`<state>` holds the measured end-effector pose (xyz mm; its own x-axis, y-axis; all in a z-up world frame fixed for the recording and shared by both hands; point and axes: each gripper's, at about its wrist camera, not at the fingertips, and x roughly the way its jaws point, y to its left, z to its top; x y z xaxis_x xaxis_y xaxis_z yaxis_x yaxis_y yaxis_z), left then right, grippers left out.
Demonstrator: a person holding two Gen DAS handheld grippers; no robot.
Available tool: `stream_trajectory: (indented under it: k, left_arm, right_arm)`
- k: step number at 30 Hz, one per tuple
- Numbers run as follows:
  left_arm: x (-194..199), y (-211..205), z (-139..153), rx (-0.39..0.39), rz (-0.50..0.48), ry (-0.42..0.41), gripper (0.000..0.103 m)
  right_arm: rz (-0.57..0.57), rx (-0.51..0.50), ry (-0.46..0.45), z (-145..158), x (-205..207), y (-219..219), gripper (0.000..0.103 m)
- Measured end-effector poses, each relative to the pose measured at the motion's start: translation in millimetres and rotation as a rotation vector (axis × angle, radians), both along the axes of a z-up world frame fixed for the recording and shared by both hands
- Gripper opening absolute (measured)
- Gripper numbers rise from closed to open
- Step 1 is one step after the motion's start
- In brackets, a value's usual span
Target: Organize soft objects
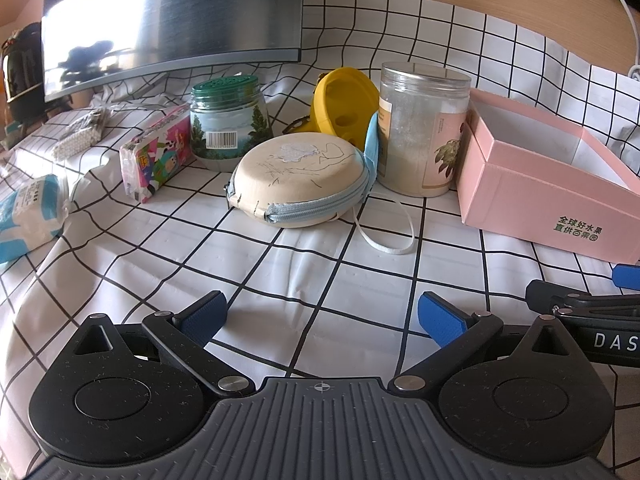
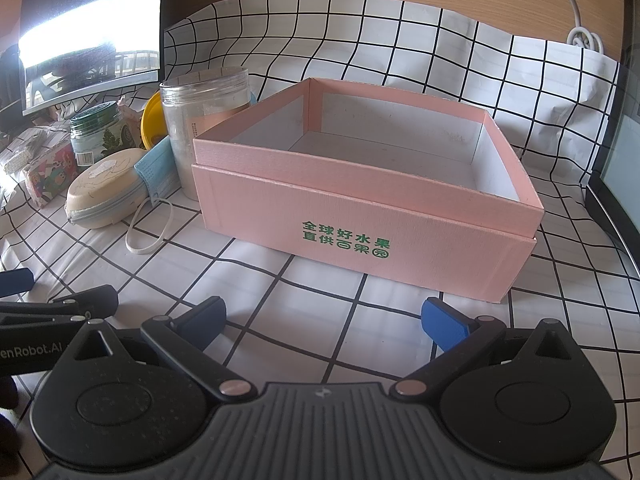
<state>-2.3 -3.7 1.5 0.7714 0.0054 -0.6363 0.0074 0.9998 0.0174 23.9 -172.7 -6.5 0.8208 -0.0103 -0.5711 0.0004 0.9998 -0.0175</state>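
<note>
A cream zip pouch (image 1: 298, 178) with a pale blue zipper lies on the checked cloth, straight ahead of my left gripper (image 1: 322, 318), which is open and holds nothing. A blue face mask (image 1: 373, 148) leans between the pouch and a clear jar, its white ear loop (image 1: 386, 236) trailing on the cloth. A colourful tissue pack (image 1: 158, 152) and a blue-white tissue pack (image 1: 28, 212) lie to the left. The pink box (image 2: 368, 216) stands open and hollow in front of my right gripper (image 2: 324, 322), which is open too. The pouch (image 2: 106, 190) and mask (image 2: 154, 172) show left of the box.
A clear plastic jar (image 1: 420, 128), a green-lidded jar (image 1: 228, 120) and a yellow plastic item (image 1: 344, 102) stand behind the pouch. A bag of cotton swabs (image 1: 82, 132) lies at far left. A monitor (image 1: 172, 20) hangs over the back left. A white cable (image 2: 576, 20) runs down the wall.
</note>
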Motion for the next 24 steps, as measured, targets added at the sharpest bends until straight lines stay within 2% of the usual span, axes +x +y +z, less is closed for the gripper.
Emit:
stream_trajectory:
  k: [18,23,24]
  left_arm:
    - [0,0,-1,0.003,0.003,-0.001,0.103]
    - [-3,13,4,-0.071,-0.024,0.003,0.103]
    - [-5,18,6,-0.091,-0.033,0.007,0.103]
  right_arm:
    - [0.0,0.001,-0.001,0,0,-1,0.103]
    - [-0.003,-0.033,-0.003,5,-3,-1,0.103]
    - [0.01,-0.009,0.004,8,-4,-2,0.103]
